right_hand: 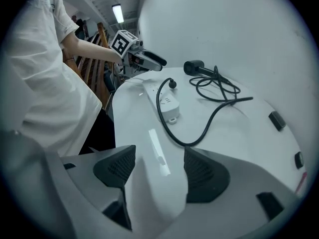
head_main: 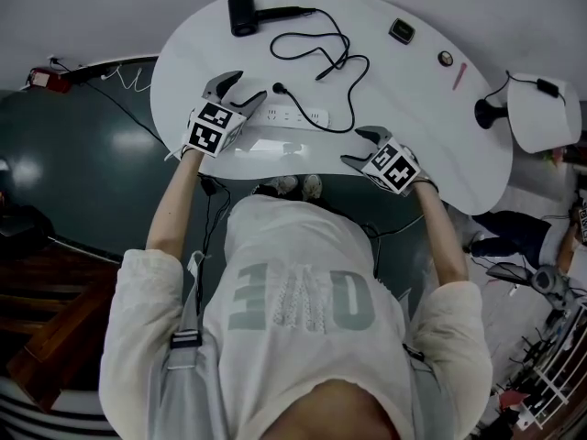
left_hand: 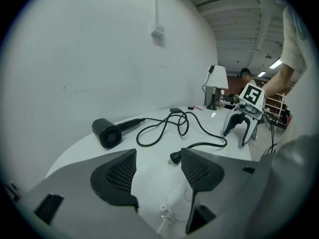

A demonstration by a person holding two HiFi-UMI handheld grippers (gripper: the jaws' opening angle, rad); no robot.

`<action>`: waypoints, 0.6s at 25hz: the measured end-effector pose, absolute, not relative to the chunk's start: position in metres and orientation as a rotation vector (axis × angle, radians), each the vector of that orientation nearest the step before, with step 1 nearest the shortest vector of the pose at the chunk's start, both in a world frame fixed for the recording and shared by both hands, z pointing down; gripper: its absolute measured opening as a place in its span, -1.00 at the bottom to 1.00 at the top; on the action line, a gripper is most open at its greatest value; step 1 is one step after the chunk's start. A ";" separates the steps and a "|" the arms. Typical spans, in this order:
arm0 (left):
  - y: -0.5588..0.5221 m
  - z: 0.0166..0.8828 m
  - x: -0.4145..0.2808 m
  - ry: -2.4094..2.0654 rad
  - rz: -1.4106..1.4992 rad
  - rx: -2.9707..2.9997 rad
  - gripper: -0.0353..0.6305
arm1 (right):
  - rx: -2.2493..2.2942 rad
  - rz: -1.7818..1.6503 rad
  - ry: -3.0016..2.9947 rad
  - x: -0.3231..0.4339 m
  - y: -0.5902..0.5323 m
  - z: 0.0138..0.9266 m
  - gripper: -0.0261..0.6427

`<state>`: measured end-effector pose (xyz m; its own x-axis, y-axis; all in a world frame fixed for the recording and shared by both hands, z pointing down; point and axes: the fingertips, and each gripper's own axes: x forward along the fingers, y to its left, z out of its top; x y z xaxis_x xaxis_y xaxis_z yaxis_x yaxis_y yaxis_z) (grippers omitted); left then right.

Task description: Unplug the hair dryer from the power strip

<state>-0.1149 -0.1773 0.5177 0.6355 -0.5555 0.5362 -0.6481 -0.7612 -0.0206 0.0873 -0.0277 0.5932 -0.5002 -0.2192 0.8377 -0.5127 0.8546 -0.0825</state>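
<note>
The dryer (head_main: 246, 14) lies at the bench's (head_main: 413, 90) far edge, and its cord (head_main: 344, 71) loops toward the near edge. The plug (head_main: 278, 88) is out and lies on the bench just beyond the strip (head_main: 293, 115), which sits by the near edge. Your left gripper (head_main: 246, 88) hangs over the strip's left end, fingers spread, pinching nothing. Your right gripper (head_main: 353, 147) is at the near edge, right of the strip, fingers spread wide with only bench between them.
</note>
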 end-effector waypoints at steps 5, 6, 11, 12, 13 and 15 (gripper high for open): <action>-0.191 0.476 -0.102 -1.010 0.560 2.671 -0.06 | 0.659 0.323 -2.140 0.099 -0.067 0.535 -0.05; -0.196 0.460 -0.097 -1.020 0.500 2.686 -0.06 | 0.693 0.285 -2.148 0.099 -0.079 0.517 -0.05; -0.218 0.367 -0.077 -1.111 0.150 2.750 -0.06 | 0.963 0.046 -2.254 0.086 -0.142 0.410 -0.06; -0.219 0.347 -0.075 -1.163 0.094 2.765 -0.06 | 1.035 -0.008 -2.281 0.081 -0.152 0.386 -0.06; -0.219 0.327 -0.075 -1.227 0.039 2.775 -0.06 | 1.105 -0.062 -2.311 0.076 -0.159 0.363 -0.09; -0.215 0.290 -0.074 -1.360 -0.092 2.768 -0.06 | 1.206 -0.147 -2.396 0.064 -0.164 0.320 -0.13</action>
